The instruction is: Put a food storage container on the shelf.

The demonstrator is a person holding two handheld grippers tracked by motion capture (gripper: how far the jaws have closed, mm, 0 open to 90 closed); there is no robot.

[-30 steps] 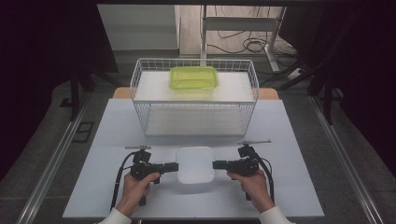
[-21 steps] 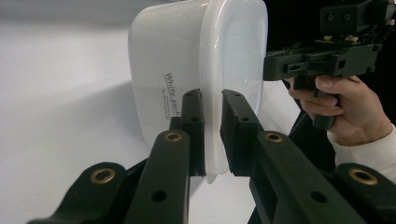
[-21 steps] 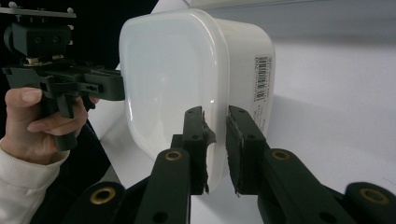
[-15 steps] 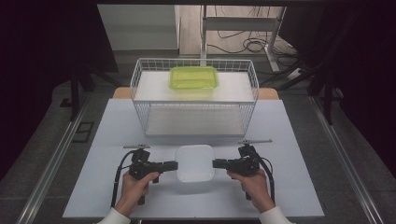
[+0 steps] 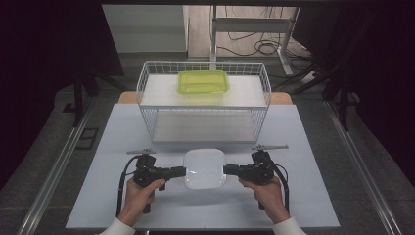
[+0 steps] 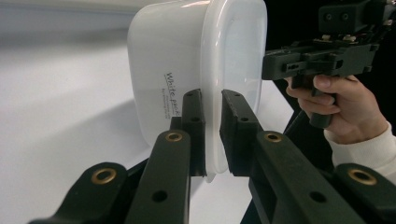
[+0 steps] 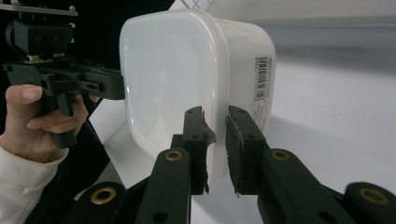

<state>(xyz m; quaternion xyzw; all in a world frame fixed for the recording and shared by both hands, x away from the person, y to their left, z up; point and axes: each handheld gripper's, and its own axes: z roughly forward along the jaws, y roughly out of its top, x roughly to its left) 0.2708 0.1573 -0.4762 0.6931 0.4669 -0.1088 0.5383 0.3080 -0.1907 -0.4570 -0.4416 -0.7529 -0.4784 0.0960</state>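
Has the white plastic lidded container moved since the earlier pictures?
No. The white plastic lidded container sits equally far in front of the white wire basket as before.

A lidded box [image 5: 204,168] is set on the table [image 5: 313,196] between the left gripper [image 5: 180,171] and right gripper [image 5: 229,170]. Beyond them a wire basket [image 5: 147,110] is placed, a container [image 5: 203,81] inside.

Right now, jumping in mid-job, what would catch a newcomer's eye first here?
The white lidded container at the table's near middle, pinched by its rim from both sides: left gripper on its left edge, right gripper on its right. Behind it stands a white wire basket, with a lime-green container on the white board inside.
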